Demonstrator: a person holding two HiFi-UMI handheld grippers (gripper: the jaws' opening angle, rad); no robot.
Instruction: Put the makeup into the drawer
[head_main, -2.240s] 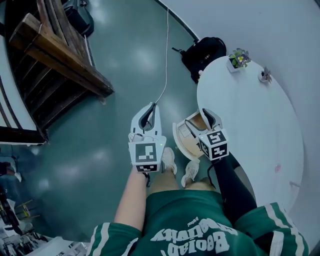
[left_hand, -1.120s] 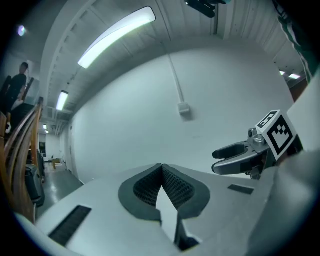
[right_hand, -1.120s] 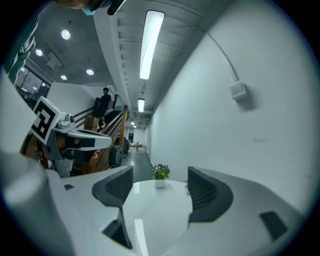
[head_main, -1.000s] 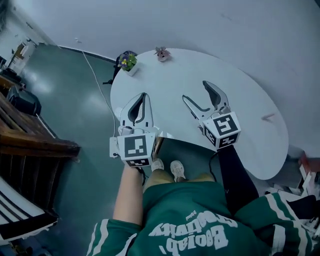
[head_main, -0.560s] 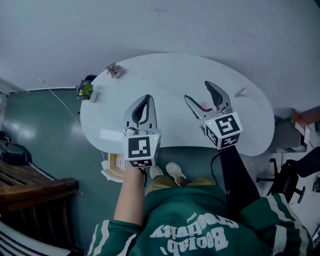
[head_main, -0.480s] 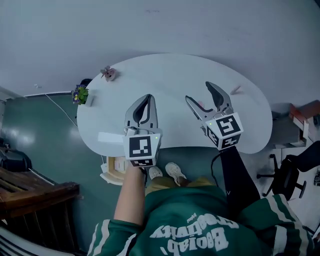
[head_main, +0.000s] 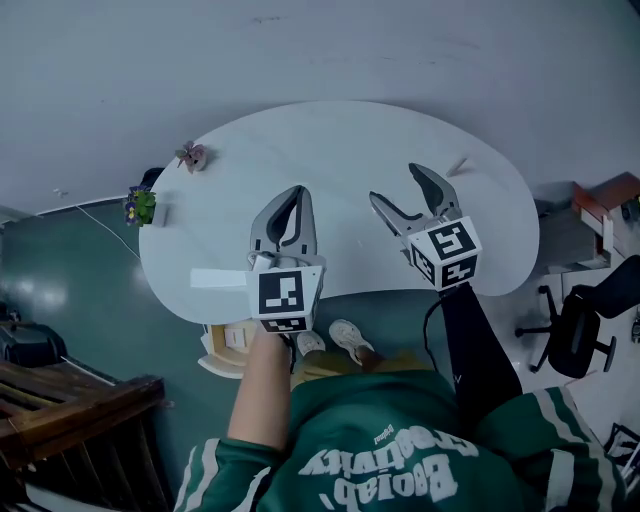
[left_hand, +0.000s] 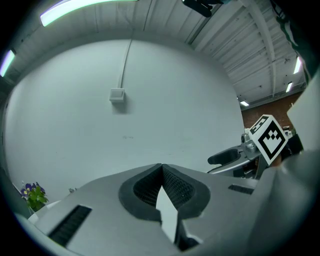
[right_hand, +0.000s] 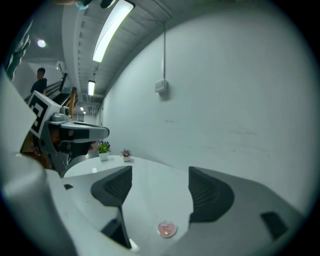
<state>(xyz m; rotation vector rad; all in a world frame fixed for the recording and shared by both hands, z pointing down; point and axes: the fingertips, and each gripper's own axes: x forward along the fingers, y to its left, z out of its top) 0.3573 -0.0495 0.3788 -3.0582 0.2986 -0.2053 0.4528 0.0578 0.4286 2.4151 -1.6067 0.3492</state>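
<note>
A pink heart-shaped makeup compact (right_hand: 166, 229) lies on the white oval table (head_main: 340, 150), low between the fingers in the right gripper view. My right gripper (head_main: 397, 186) hangs over the table's near edge, open, nothing between its pads (right_hand: 116, 186). My left gripper (head_main: 290, 192) is beside it on the left, shut and empty, its tips meeting in the left gripper view (left_hand: 161, 166). A small wooden drawer unit (head_main: 225, 342) stands low under the table's near left edge. In the head view I cannot make out the compact.
A purple flower pot (head_main: 140, 205) and a small pink plant (head_main: 190, 155) stand at the table's far left. A white slip (head_main: 215, 279) and a small pale object (head_main: 460, 165) lie on the table. An office chair (head_main: 575, 330) is right, a wooden bench (head_main: 70, 400) lower left.
The view has swung from the floor and drawer unit to the table. Both grippers now reach over the table's near edge. The right jaws stay open, the left shut.
</note>
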